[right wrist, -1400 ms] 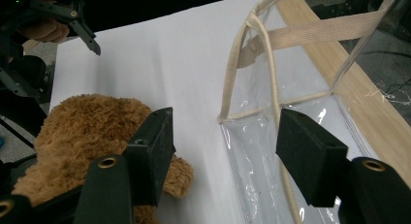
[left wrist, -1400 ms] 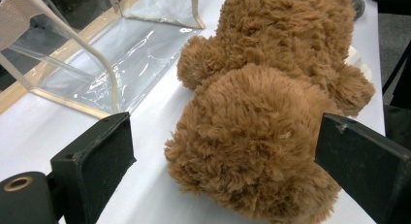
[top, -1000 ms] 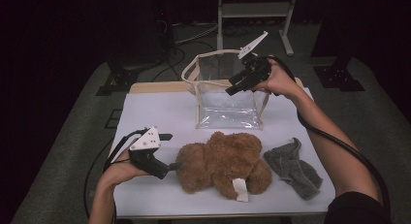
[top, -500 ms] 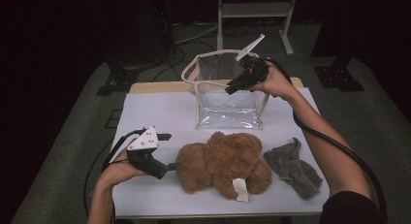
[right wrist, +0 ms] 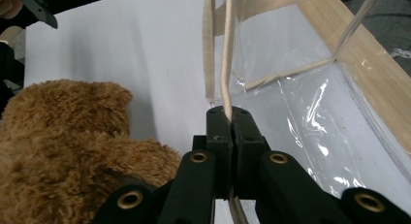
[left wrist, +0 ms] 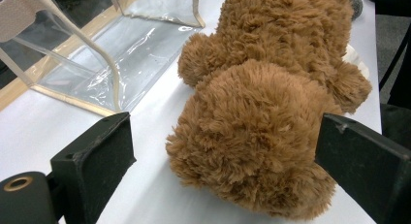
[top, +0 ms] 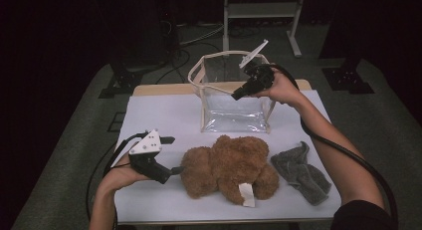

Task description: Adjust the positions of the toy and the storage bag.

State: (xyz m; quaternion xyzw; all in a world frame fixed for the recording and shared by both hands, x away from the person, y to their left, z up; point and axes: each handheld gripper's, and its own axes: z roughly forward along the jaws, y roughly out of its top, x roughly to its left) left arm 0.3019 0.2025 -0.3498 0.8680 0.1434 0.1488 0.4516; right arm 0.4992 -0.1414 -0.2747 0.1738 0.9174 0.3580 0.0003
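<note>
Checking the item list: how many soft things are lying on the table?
2: a brown teddy bear at the table's near middle, and a grey cloth just right of it. Nothing visible inside the clear bag behind them.

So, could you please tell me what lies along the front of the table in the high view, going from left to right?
Left tongs → brown teddy bear → grey cloth.
</note>
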